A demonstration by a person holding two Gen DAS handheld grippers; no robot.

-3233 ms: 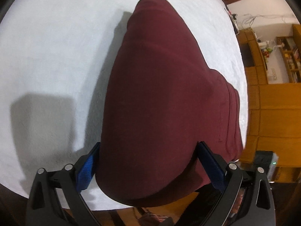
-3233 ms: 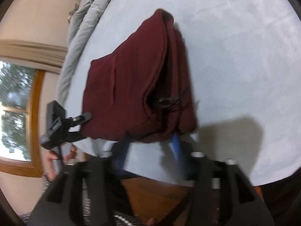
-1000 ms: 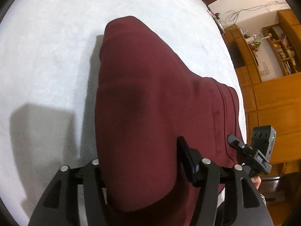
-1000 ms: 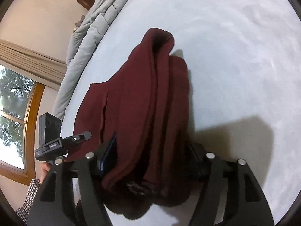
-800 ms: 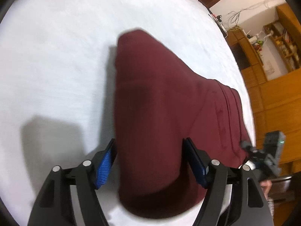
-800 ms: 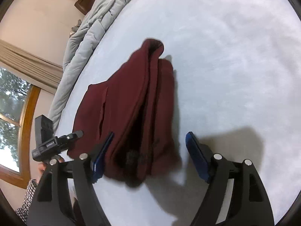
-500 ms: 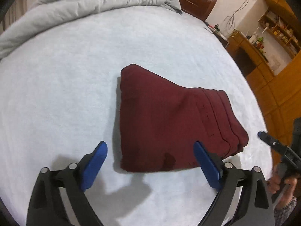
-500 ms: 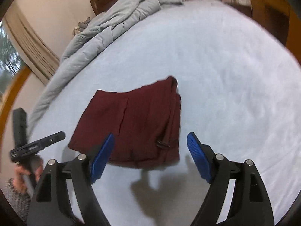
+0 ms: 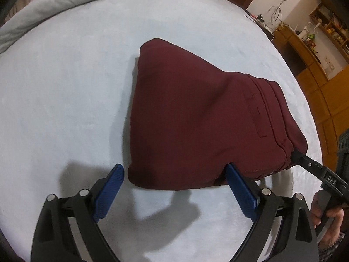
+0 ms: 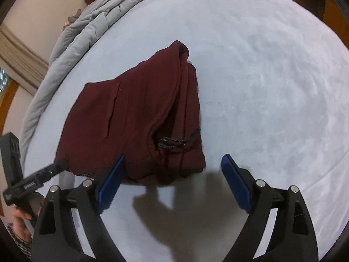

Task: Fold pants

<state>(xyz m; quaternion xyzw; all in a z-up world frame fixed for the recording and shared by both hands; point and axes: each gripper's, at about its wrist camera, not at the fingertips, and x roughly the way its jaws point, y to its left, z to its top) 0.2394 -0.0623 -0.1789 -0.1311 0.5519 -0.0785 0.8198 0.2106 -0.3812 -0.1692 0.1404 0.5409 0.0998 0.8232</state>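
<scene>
- My left tongs (image 9: 174, 175) stand wide apart and hold nothing; their jaws have just been opening, and the near edge of the pants (image 9: 202, 128) lies between the blue pads (image 9: 108, 193) without being pressed.
- My right tongs (image 10: 173, 168) are also spread and empty; their jaws have just been opening too, with the pants' near corner (image 10: 139, 120) at 11 o'clock of the gap, just by the left pad (image 10: 111, 180).
- The maroon pants lie folded into a compact bundle on the pale bed (image 9: 54, 87), flat and free of both tongs.
- In the left view the waistband (image 9: 277, 118) runs along the bundle's 3 o'clock side; in the right view stacked fold edges (image 10: 185, 100) show at its 3 o'clock side.
- A grey duvet (image 10: 91, 24) is bunched at the bed's far edge, around 11 o'clock in the right view.
- Each view shows the other tongs at the frame edge, gripped by my hand (image 9: 327, 214).
</scene>
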